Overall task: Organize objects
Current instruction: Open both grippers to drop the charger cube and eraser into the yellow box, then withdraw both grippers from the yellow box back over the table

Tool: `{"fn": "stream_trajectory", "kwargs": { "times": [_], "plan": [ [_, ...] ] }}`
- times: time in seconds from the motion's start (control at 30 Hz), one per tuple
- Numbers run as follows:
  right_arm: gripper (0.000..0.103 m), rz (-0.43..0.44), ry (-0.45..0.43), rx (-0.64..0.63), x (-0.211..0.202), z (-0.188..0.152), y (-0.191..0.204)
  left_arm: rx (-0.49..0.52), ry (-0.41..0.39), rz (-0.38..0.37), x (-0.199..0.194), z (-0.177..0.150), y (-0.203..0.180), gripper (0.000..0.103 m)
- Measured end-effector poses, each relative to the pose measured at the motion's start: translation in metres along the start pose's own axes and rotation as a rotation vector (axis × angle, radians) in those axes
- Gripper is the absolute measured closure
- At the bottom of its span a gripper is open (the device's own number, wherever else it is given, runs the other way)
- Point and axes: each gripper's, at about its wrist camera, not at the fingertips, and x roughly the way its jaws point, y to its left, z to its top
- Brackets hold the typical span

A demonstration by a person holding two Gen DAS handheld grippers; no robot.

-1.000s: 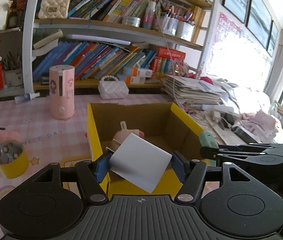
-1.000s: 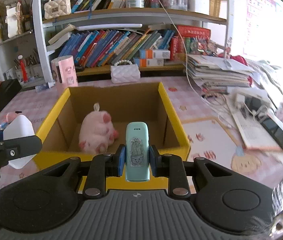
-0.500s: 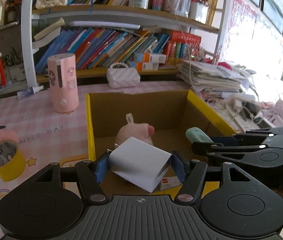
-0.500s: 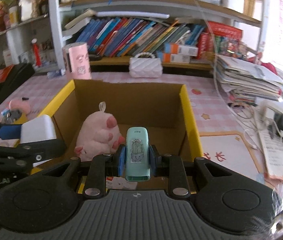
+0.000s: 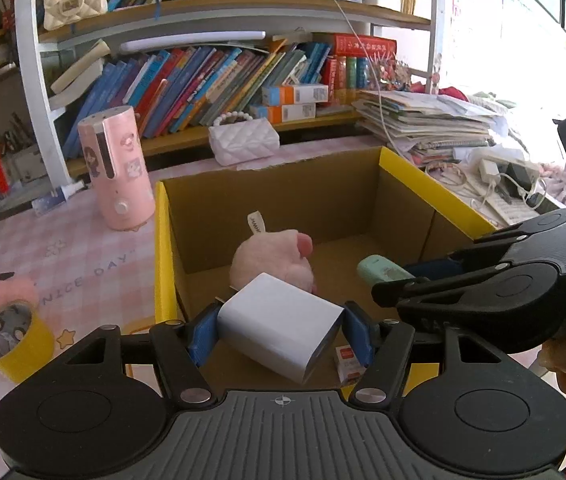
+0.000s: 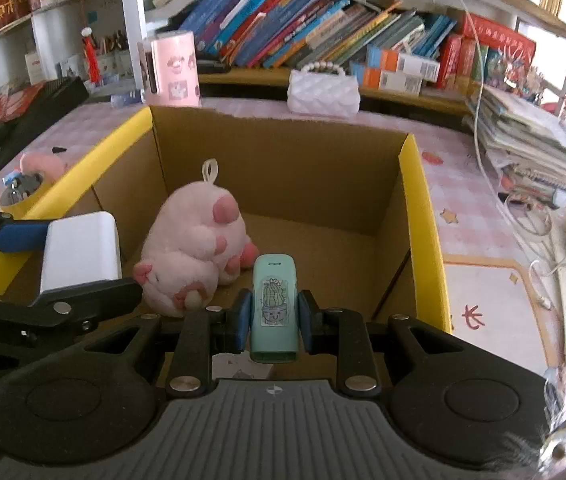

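I tilt both grippers down over box (image 6: 419, 204): L gripper (image 5: 279, 330) clamps white charger (image 5: 279, 326), R gripper (image 6: 274, 314) clamps mint case (image 6: 275, 304).

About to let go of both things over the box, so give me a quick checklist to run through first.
1. Left gripper clamped on white charger: ok.
2. Right gripper clamped on mint green case: ok.
3. Both items over the yellow cardboard box: ok.
4. Bare floor ahead of the case: ok.
5. Landing spot under the charger clear of pink plush toy and small carton: cannot tell.
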Motion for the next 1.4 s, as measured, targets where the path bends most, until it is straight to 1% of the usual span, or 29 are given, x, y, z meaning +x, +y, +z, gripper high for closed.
{"fn": "stream_trajectory", "kwargs": {
  "times": [0.23,0.4,0.5,0.53,0.57,0.6,0.73,0.8,0.93,1.1,1.23,1.4],
  "plan": [
    [0.08,0.034,0.037,0.004,0.008,0.003,-0.004,0.008,-0.007,0.009,0.004,0.0,-0.002,0.039],
    [0.08,0.037,0.045,-0.001,0.01,0.003,-0.004,0.01,-0.022,0.013,0.001,-0.002,-0.002,0.036],
    [0.08,0.034,0.045,0.001,0.011,0.003,-0.004,0.006,-0.029,0.017,-0.001,-0.003,-0.002,0.035],
    [0.08,0.031,0.045,0.002,0.011,0.003,-0.004,0.006,-0.031,0.019,-0.002,-0.003,-0.002,0.034],
    [0.08,0.026,0.044,0.004,0.01,0.003,-0.004,0.003,-0.034,0.023,-0.003,-0.003,-0.001,0.031],
    [0.08,0.023,0.041,0.009,0.009,0.003,-0.004,-0.002,-0.039,0.025,-0.005,-0.003,0.0,0.03],
    [0.079,0.025,0.029,0.055,0.004,0.002,-0.006,-0.025,-0.064,0.027,-0.014,-0.003,0.004,0.022],
    [0.078,0.018,0.019,0.082,0.0,0.001,-0.006,-0.036,-0.08,0.019,-0.019,-0.003,0.006,0.021],
    [0.075,0.003,-0.017,0.1,-0.012,-0.002,-0.001,-0.045,-0.11,0.022,-0.033,-0.004,0.007,0.019],
    [0.07,-0.034,-0.095,0.121,-0.035,-0.004,0.004,-0.055,-0.148,0.018,-0.052,-0.007,0.009,0.015],
    [0.068,-0.098,-0.165,0.153,-0.056,-0.01,0.009,-0.071,-0.178,0.024,-0.068,-0.013,0.014,0.014],
    [0.064,-0.188,-0.223,0.188,-0.08,-0.022,0.015,-0.098,-0.19,0.024,-0.084,-0.023,0.026,0.014]
  ]
}}
